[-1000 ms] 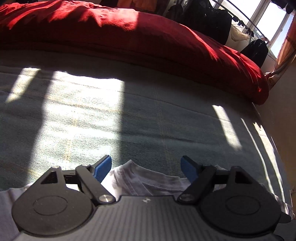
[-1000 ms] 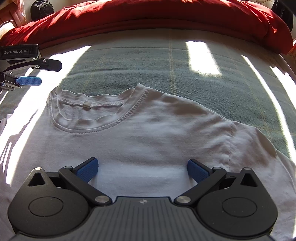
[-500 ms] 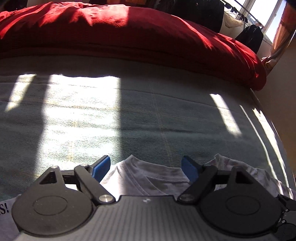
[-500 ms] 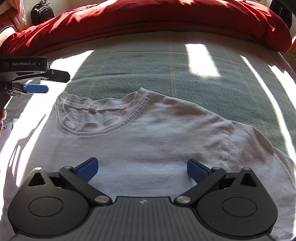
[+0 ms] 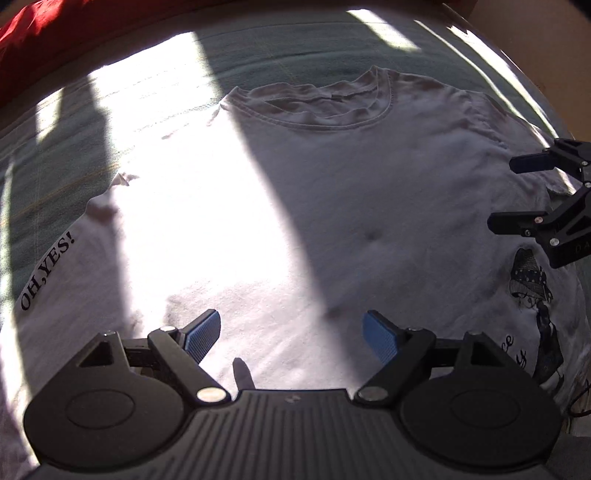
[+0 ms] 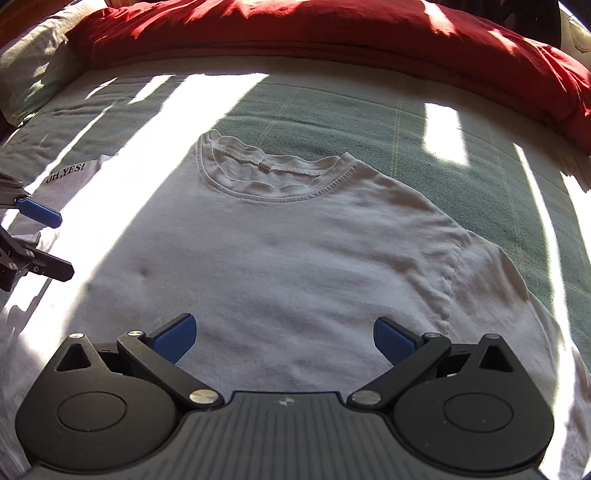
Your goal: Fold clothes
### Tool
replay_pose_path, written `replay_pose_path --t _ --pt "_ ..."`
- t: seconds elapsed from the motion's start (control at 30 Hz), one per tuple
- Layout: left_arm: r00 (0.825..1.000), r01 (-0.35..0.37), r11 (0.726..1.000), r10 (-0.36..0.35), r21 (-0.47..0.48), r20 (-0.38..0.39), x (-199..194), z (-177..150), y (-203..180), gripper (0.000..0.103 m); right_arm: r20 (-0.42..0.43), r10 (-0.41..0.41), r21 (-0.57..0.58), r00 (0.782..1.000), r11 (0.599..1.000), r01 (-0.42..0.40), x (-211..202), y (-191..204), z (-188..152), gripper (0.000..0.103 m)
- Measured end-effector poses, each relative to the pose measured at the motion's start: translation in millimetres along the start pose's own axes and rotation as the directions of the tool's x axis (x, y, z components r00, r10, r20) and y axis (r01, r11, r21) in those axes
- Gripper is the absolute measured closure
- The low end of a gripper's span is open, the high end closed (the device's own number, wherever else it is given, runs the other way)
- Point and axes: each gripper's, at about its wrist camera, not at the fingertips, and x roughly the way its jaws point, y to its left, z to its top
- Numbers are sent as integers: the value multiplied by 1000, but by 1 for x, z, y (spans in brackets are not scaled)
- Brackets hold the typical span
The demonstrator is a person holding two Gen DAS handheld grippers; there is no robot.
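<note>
Since a second ago the left claw [image 5: 291,334] has swung across and tipped downward: its view then showed mostly bare bed and only a scrap of collar, and it now looks over nearly the whole white T-shirt [image 5: 332,206]. The right claw [image 6: 282,339] has shifted less, keeping the shirt's chest and collar ahead of it.

One T-shirt lies flat on the grey-green bed cover [image 6: 332,110], collar [image 6: 273,177] towards the red duvet [image 6: 295,33] at the far side. Its long axis runs from the claws' side away to the collar. Printed lettering shows on the sleeve at the left, and a drawn figure on a folded-up part of the cloth at the right in the left wrist view.

Both claws, two in all, stand spread wide with nothing between the pads, each hovering over the shirt's body. The left one is over the sunlit half, the right over the shaded half beside the right sleeve [image 6: 491,280].

No fold looks started yet. Each sleeve lies outward of its own claw, so each hand is likely nearest its own side.
</note>
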Motion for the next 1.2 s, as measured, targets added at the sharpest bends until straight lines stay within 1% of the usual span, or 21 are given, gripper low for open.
replay_pose_path --t 0.07,0.2,0.33,0.43,0.6,0.67,0.73,0.8,0.87,0.93,0.97,1.07,1.13,1.2 --pt "1000 14 1000 -14 2 1 9 -15 -7 19 -11 -9 -18 1000 1000 8 8 7 -14 0" --pt "997 -45 997 41 63 62 8 -47 -24 18 -21 -27 -64 999 998 25 12 19 -42 0" --pt "995 -64 994 56 86 87 -4 -72 -33 18 -15 -37 -133 999 991 35 0 27 -70 0" --pt "994 -73 990 62 121 88 -13 -95 -42 18 -31 -20 -173 999 985 14 -12 31 -91 0" --pt "998 -57 986 50 158 45 -24 -135 -51 18 -80 13 -229 997 973 -31 -33 35 -124 0" --pt "999 -53 983 50 175 22 -29 -149 -54 15 -105 27 -246 994 968 -52 -40 36 -136 0" --pt "999 -41 983 45 177 -22 -33 -160 -54 14 -143 43 -263 989 962 -80 -47 37 -147 0" --pt "997 -33 982 46 186 -63 -36 -169 -54 14 -186 43 -286 982 953 -96 -50 37 -157 0" --pt "994 -27 980 47 198 -94 -40 -172 -54 14 -218 46 -319 975 941 -116 -54 38 -164 0" --pt "995 -19 980 39 200 -96 -45 -166 -53 14 -231 48 -358 972 925 -130 -58 42 -163 0" --pt "997 -22 977 38 210 -72 -47 -160 -54 14 -228 56 -370 972 918 -140 -61 44 -161 0" --pt "1000 -15 967 12 255 15 -48 -137 -60 14 -154 114 -408 982 897 -168 -67 55 -143 0" --pt "998 -1 957 -19 291 65 -43 -121 -68 14 -119 151 -424 981 886 -187 -61 64 -128 0" --pt "994 9 941 -46 340 102 -33 -113 -81 14 -93 186 -433 978 877 -208 -50 74 -117 0"
